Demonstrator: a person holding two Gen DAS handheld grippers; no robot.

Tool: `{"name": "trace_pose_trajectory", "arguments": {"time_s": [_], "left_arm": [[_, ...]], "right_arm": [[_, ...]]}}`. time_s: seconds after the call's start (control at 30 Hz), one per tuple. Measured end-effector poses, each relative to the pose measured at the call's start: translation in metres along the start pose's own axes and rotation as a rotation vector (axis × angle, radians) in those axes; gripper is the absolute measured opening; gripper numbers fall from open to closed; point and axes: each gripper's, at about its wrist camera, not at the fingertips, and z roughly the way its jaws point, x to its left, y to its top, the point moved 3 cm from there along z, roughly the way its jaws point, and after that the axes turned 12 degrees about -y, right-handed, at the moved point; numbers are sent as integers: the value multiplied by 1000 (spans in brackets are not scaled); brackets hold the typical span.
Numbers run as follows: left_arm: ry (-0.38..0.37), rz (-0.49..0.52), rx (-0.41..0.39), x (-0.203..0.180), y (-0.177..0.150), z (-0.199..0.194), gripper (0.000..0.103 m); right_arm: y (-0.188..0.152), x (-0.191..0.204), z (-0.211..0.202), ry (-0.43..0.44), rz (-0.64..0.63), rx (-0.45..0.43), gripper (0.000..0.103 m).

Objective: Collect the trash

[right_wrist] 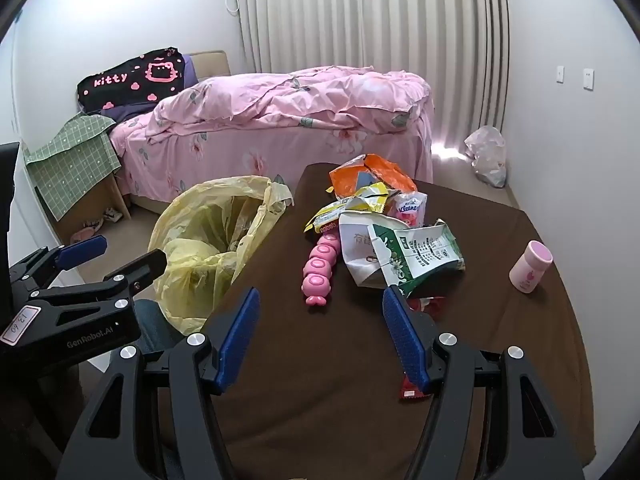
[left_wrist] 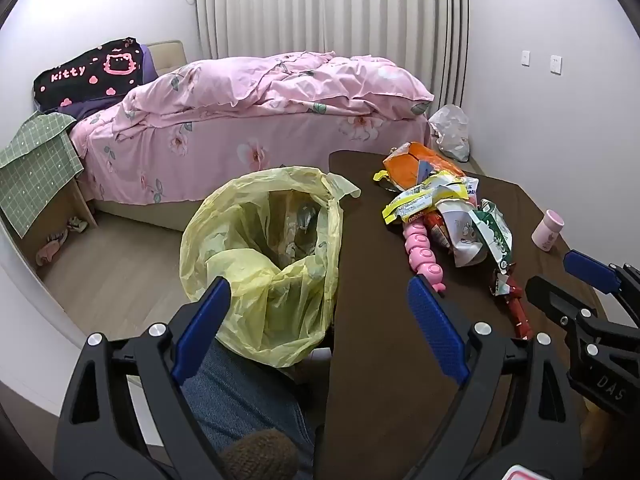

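Risk lies in the heaped crinkled snack wrappers: both spread, empty grippers, left gripper and right gripper, could snag the pink plastic caterpillar toy alongside.

A heap of crumpled wrappers lies mid-frame on the dark bench: orange, yellow, white and green-white packets overlapping. A red wrapper lies lower right. The open yellow trash bag stands left of the bench edge.
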Motion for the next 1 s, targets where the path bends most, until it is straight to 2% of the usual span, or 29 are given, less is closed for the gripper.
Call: {"name": "trace_pose_trajectory", "arguments": {"time_s": [0.3,0.6,1.0], "left_arm": [[10,24,3,-2,3,7,86],[10,7,-33,-1,3,-11,86],[20,5,-43,3,3,-13,86]], "right_arm": [[1,-4,-3,7,15,-12,61],[9,-3,1,-8,30,-43,61],[9,-1,0,-5,28,-52,61]]}}
